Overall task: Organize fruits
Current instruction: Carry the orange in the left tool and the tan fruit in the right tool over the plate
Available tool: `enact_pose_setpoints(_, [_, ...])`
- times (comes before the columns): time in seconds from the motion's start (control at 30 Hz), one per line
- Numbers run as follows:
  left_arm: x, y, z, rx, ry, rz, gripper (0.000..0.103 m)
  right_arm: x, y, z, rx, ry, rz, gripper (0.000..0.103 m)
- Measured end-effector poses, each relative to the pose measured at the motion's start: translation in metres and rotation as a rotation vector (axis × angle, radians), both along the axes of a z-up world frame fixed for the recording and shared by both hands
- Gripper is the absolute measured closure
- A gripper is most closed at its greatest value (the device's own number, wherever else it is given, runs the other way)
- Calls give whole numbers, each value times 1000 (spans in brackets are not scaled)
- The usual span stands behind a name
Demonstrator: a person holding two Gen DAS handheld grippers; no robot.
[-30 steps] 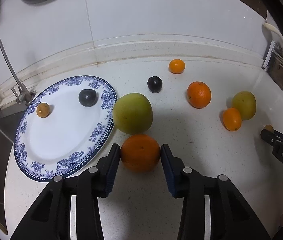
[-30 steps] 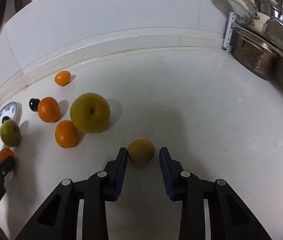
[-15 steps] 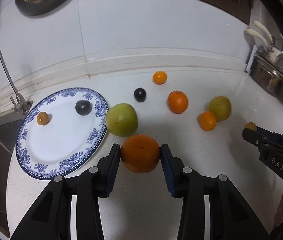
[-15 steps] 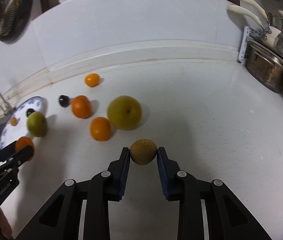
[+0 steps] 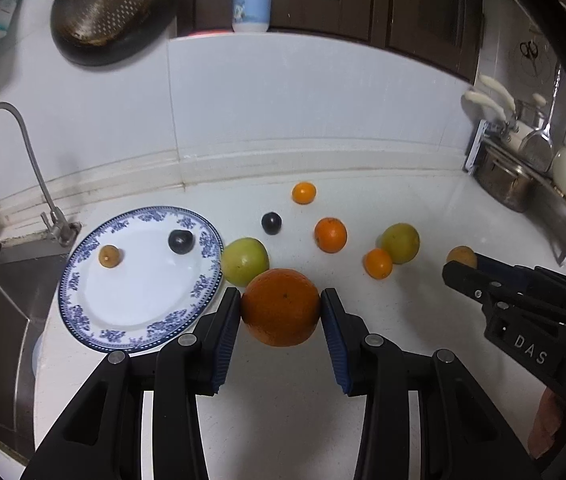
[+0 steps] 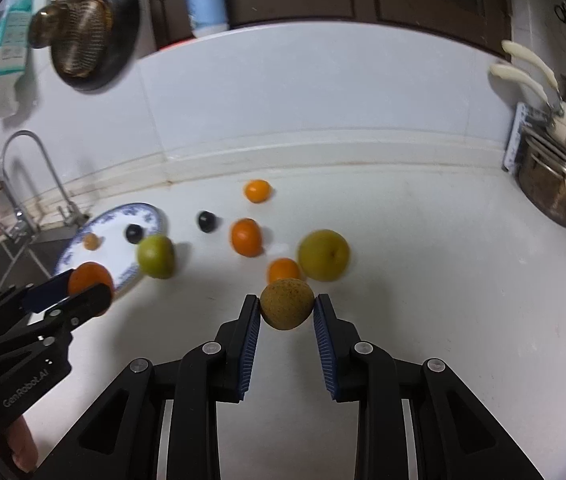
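Left gripper [image 5: 280, 307] clamps the big orange [image 5: 280, 306] just off the plate's [image 5: 95, 304] near-right rim, its stem dimple facing the camera, no long axis on so round a fruit. Right gripper [image 6: 287, 309] grips the speckled brown fruit [image 6: 287, 303], held clear of the bench [image 6: 443, 280]. Early going, I'd say: two small fruits plated, six loose.

Our left claw [image 5: 281, 312] is squeezed tight on a big orange [image 5: 280, 306], with one blue pad [image 5: 227, 340] pressing each side. Our right claw [image 6: 287, 307] is squeezed tight on a small brown fruit [image 6: 286, 303] in the same way. Both claws are held up above the bench [image 5: 383, 360], pointing forward, left one on the left, right one on the right.
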State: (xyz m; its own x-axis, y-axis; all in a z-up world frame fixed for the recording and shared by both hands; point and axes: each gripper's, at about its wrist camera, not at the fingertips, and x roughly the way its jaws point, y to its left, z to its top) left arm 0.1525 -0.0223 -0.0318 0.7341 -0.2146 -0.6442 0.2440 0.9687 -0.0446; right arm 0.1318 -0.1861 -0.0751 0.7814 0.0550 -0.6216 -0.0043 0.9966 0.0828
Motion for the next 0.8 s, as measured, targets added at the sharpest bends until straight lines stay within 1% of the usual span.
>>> enact_pose_setpoints(0.23, [-15, 20, 16, -11, -36, 25, 63, -12, 25, 17, 3, -43, 71, 74])
enact_pose_setpoints(0.5, [-29, 50, 31, -13, -79, 75, 63, -16, 57, 29, 7, -77, 157, 74])
enact_pose_setpoints(0.8, [-31, 80, 37, -10, -103, 120, 63, -13, 94, 39, 9, -104, 236, 74])
